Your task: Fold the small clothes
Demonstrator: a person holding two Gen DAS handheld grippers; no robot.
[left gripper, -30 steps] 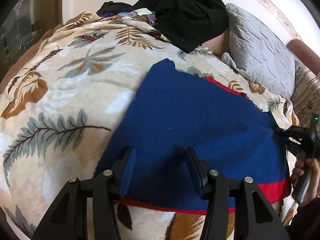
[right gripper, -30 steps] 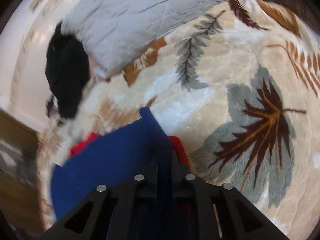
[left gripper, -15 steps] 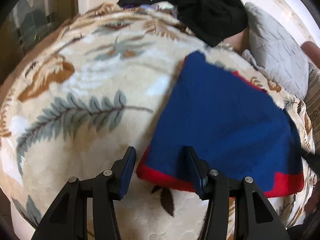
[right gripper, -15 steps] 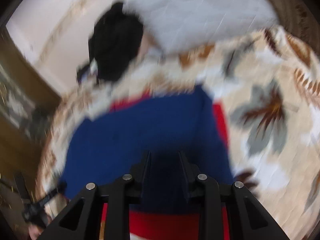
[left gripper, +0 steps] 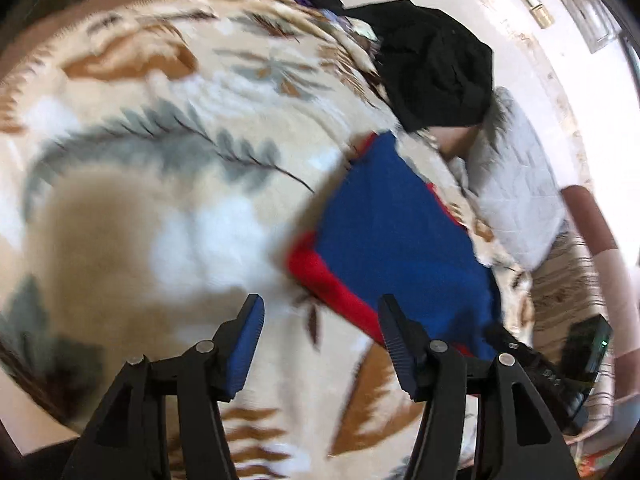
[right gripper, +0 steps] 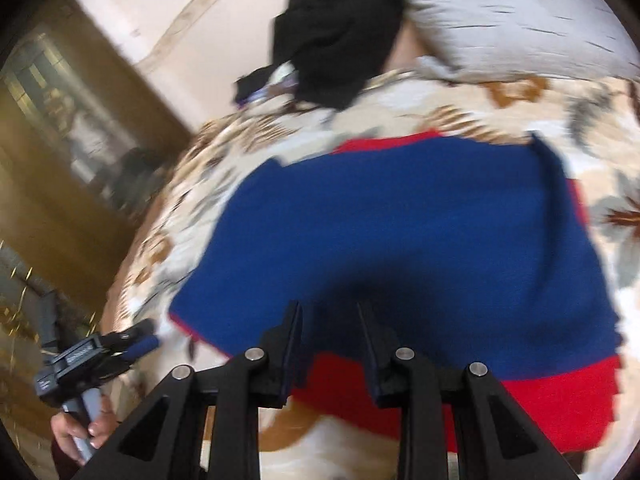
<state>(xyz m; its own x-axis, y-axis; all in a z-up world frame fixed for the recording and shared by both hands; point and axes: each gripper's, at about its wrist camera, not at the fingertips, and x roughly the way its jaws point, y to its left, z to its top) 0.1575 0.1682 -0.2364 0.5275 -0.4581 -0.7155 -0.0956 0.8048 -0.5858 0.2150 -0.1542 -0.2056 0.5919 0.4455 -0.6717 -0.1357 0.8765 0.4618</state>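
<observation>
A blue knitted garment with red trim (left gripper: 392,232) lies flat on a leaf-patterned blanket (left gripper: 140,200). In the left wrist view my left gripper (left gripper: 320,304) hovers over bare blanket just left of the red hem. Its jaws are opening and nothing is between them. In the right wrist view the garment (right gripper: 400,220) fills the middle. My right gripper (right gripper: 328,308) hangs over its near red-trimmed edge, jaws a little apart and gripping nothing. The left gripper (right gripper: 150,336) shows at lower left, off the garment's corner, held by a hand (right gripper: 80,432).
A heap of black clothes (left gripper: 436,76) lies at the bed's far end beside a grey quilted pillow (left gripper: 516,192); both also show in the right wrist view, black clothes (right gripper: 336,40) and pillow (right gripper: 500,12). A brown wooden cabinet (right gripper: 60,140) stands beyond the bed's left side.
The right gripper let go of the garment's edge and swung back over its hem. The left gripper slid left off the garment onto bare blanket, rolled, and its jaws widened.
</observation>
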